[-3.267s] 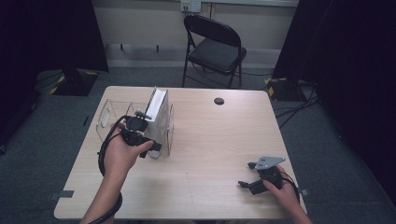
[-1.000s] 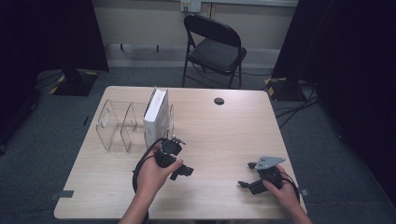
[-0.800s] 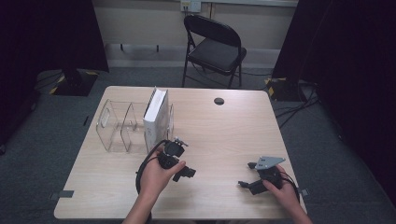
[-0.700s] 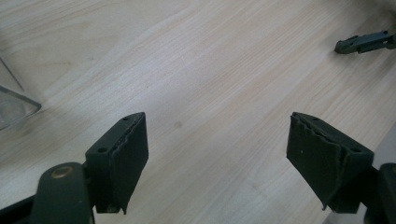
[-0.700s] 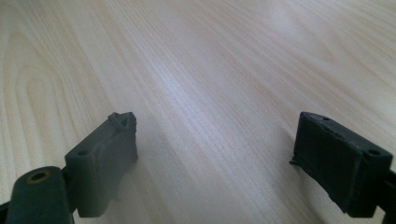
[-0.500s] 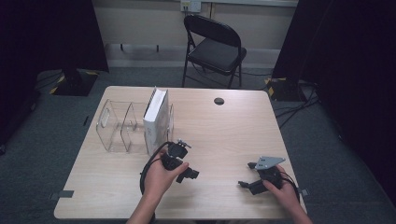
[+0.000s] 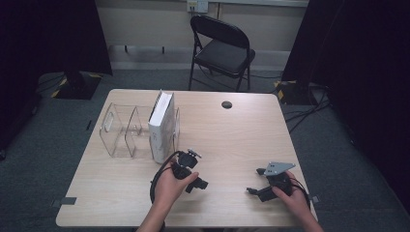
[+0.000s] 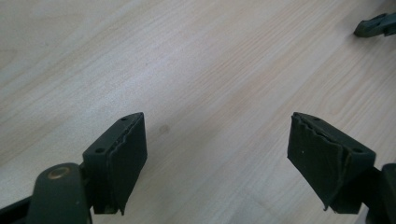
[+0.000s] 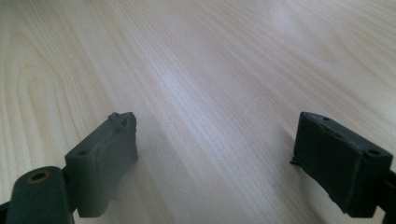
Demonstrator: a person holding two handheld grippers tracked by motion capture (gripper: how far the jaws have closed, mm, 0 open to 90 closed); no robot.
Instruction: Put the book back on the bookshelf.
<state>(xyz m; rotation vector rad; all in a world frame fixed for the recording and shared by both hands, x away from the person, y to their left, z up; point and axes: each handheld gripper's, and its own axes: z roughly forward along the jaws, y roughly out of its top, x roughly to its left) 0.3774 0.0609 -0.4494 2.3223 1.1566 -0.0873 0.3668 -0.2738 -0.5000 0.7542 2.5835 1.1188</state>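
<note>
Two spread, empty tools [image 7: 193, 175] [image 7: 263, 186] low over a pale wooden table [image 7: 241, 140], grey carpet [image 7: 338, 145] around.

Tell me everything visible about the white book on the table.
The white book stands upright on its lower edge in the rightmost slot of a clear plastic rack on the left half of the wooden table. Its spine faces the person and its pages show along the top. The rack's clear dividers flank it. Neither gripper touches it; the left gripper is nearer the person.
</note>
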